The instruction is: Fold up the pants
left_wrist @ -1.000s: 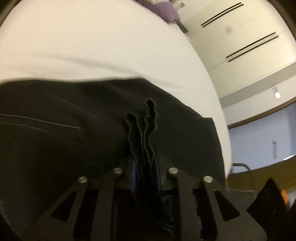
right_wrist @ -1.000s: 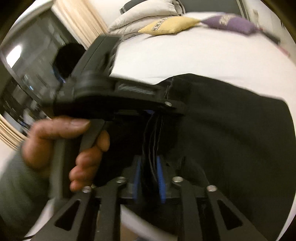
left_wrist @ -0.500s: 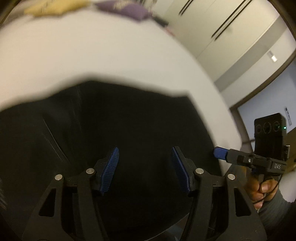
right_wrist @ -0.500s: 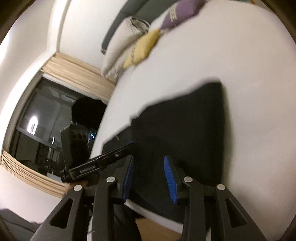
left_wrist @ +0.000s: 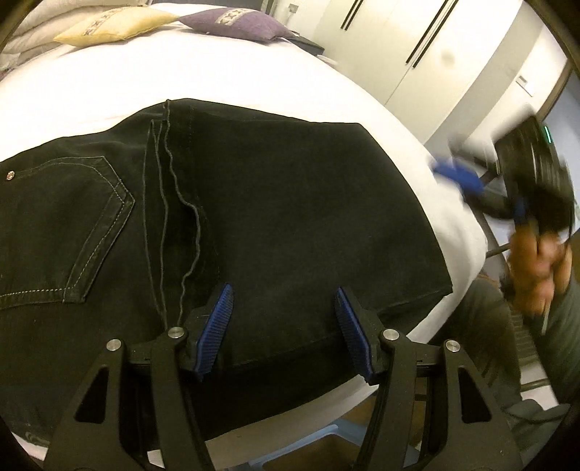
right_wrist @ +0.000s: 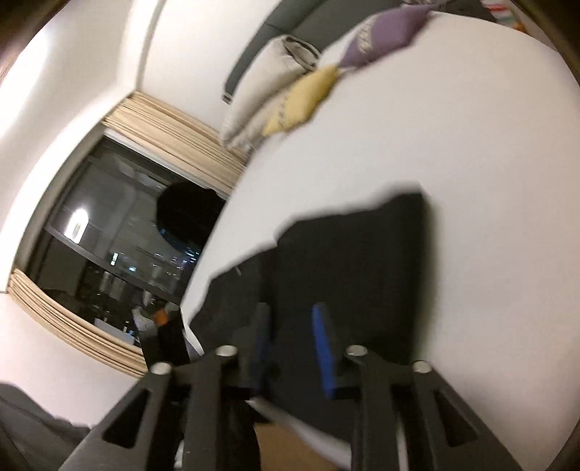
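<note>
Black pants [left_wrist: 275, 203] lie folded and flat on the white bed [left_wrist: 224, 79], near its front edge; a back pocket [left_wrist: 61, 232] shows at the left. My left gripper [left_wrist: 282, 326] is open and empty, just above the pants' near edge. My right gripper [right_wrist: 291, 337] is open and empty, held back from the pants [right_wrist: 348, 261] off the bed's corner. In the left wrist view the right gripper [left_wrist: 464, 177] appears blurred at the far right, beyond the bed's edge.
A yellow pillow [left_wrist: 112, 25] and a purple pillow [left_wrist: 235, 21] lie at the head of the bed, with a grey pillow [right_wrist: 268, 79] beside them. White wardrobe doors [left_wrist: 417, 54] stand at the right. A dark window [right_wrist: 119, 246] is to the left.
Both grippers held bunched pant fabric a second ago, then let go and opened. Both have since pulled back from the pants, which now lie flat.
</note>
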`<action>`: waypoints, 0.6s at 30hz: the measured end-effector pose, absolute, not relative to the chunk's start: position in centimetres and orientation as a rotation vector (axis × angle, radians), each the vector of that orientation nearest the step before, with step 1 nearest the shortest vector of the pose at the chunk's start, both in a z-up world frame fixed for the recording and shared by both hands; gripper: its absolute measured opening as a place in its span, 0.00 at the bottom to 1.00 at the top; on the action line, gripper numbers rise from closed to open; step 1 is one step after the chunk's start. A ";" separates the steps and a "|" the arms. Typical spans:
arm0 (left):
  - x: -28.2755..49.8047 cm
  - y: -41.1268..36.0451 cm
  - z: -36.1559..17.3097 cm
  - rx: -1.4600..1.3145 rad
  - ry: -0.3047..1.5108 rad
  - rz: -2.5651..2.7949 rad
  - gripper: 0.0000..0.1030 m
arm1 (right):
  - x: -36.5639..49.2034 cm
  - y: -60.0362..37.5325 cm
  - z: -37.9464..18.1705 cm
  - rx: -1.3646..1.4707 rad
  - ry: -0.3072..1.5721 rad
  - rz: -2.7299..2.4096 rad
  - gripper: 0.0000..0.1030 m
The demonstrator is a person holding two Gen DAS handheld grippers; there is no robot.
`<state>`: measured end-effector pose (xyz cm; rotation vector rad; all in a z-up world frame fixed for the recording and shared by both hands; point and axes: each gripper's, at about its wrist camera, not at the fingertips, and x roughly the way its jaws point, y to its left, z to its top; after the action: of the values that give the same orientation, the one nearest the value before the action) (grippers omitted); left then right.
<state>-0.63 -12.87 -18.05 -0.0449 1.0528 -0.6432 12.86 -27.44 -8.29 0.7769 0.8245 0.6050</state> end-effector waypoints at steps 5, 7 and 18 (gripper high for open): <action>-1.7 -11.3 -18.0 -0.050 1.010 -0.634 0.55 | 22.0 -27.2 -13.2 0.830 0.964 0.491 0.51; -2.1 -11.3 -18.1 -0.061 0.993 -0.637 0.55 | 23.7 -29.4 -16.5 0.951 1.013 0.433 0.09; -3.8 -10.6 -19.0 -0.123 0.910 -0.631 0.55 | 12.3 -23.3 -15.0 1.009 0.970 0.691 0.47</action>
<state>-3.83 -10.59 -19.02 -0.1232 0.9100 -0.6314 12.31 -23.29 -15.01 1.0087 0.9704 0.6911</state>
